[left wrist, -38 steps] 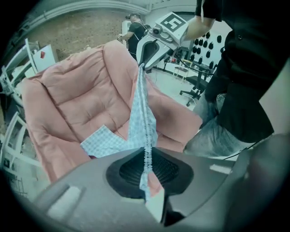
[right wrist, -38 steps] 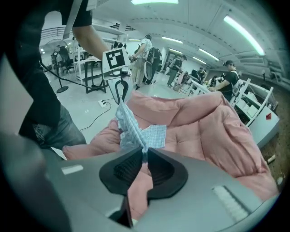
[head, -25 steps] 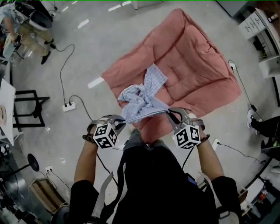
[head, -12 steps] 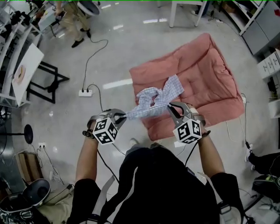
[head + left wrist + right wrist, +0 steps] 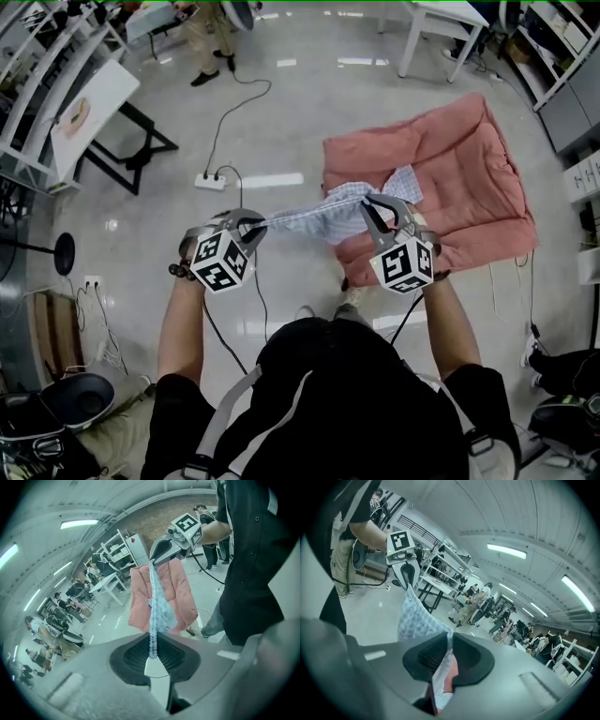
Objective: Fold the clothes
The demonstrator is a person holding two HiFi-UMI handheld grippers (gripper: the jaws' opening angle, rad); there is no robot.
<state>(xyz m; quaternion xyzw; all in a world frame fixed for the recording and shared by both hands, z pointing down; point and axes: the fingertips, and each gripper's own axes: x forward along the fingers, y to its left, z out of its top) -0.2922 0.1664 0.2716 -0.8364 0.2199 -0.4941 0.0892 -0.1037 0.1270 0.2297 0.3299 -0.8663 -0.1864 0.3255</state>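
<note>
Checked shirt (image 5: 323, 214) stretched between claws, pink quilt (image 5: 450, 178) behind

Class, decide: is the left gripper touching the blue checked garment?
Touching. In the left gripper view, the left gripper has its jaws pinched shut on the edge of the checked garment.

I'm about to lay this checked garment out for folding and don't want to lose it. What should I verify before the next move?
1. Left gripper grip: ok, jaws closed on the checked garment's edge.
2. Right gripper grip: ok, jaws closed on the same fabric.
3. Edge taut between the grippers: ok, it runs straight in the head view.
4. Garment spread out: not ok, it bunches near the right gripper.
5. Garment clear of the pink quilt: cannot tell.
6. Power strip off the quilt: ok, it lies on the floor apart from it.
</note>
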